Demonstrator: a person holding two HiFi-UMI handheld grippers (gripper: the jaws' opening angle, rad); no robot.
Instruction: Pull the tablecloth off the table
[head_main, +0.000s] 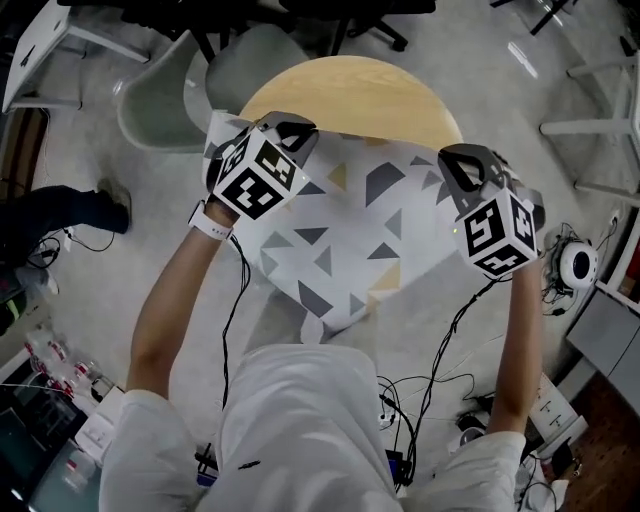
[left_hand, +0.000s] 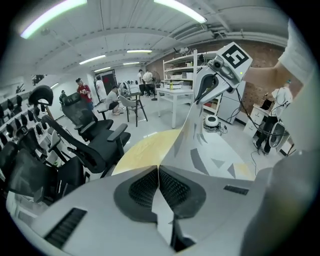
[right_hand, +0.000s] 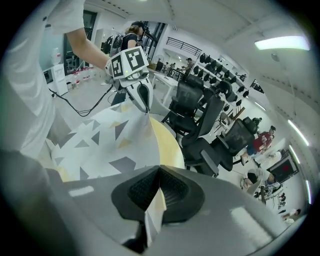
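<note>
A white tablecloth (head_main: 352, 232) with grey and yellow triangles is stretched between my two grippers above a round wooden table (head_main: 350, 95), whose far half lies bare. My left gripper (head_main: 290, 132) is shut on the cloth's far left edge; the cloth (left_hand: 210, 150) is pinched between its pads (left_hand: 172, 187). My right gripper (head_main: 462, 168) is shut on the far right edge, with the cloth (right_hand: 100, 142) running in between its pads (right_hand: 172, 192). The near edge of the cloth hangs down toward the person. Each gripper shows in the other's view, the right gripper (left_hand: 212, 82) and the left gripper (right_hand: 141, 95).
A pale green chair (head_main: 160, 95) stands at the table's far left. Cables (head_main: 430, 400) and gear lie on the floor near the person's feet. A white round device (head_main: 577, 264) sits on the floor at right. Black office chairs (left_hand: 80, 135) stand beyond the table.
</note>
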